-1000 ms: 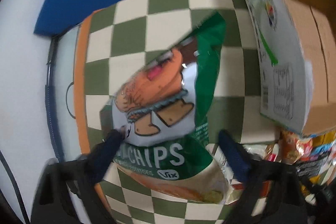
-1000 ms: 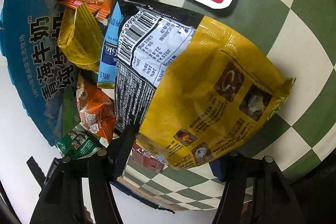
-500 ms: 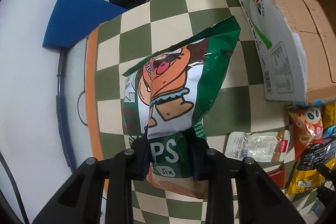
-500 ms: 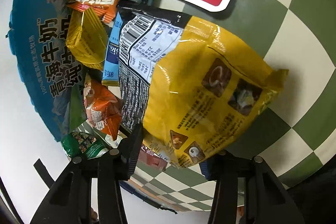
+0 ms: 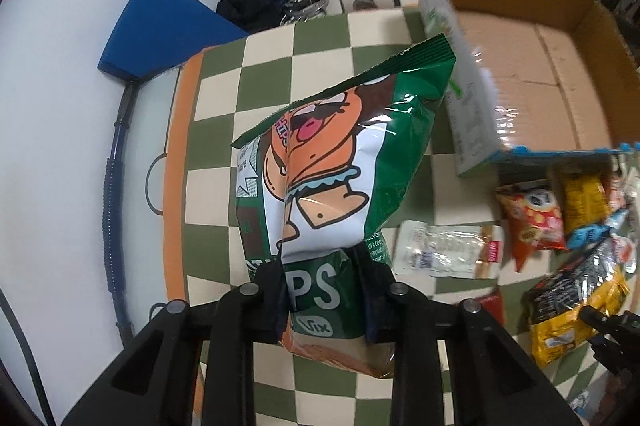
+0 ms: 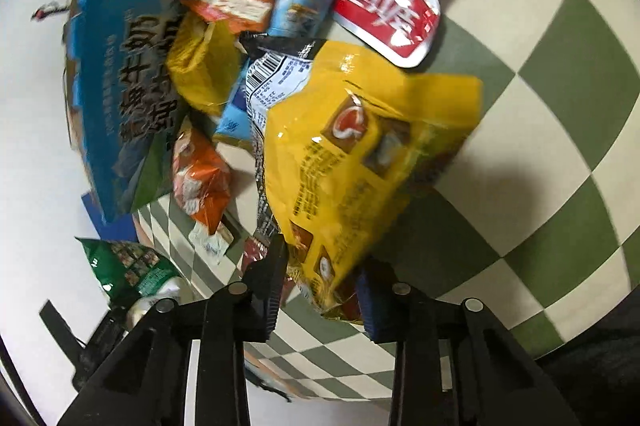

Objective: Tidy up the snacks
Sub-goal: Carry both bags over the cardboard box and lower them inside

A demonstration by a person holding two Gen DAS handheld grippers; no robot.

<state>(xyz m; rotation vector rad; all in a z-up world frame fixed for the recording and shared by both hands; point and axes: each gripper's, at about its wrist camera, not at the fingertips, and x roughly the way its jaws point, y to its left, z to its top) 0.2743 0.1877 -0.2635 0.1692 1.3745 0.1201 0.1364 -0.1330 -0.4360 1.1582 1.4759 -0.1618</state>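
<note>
A green chips bag with an orange cartoon figure hangs upright over the checkered cloth. My left gripper is shut on its lower end. In the right wrist view a yellow snack bag with a barcode panel is raised off the cloth. My right gripper has its jaws closing on the bag's bottom edge, and the pads press on it. The open cardboard box stands at the back right, its inside bare.
Loose snacks lie beside the box: a red-and-white pouch, an orange pack, a clear pouch, an orange bag. The box's blue printed side borders the heap. A blue pad lies off the table's far left.
Both grippers went from wide open to shut on their bags. The chips bag rose off the cloth and stands upright. The yellow bag lifted and tilted away from the heap.
</note>
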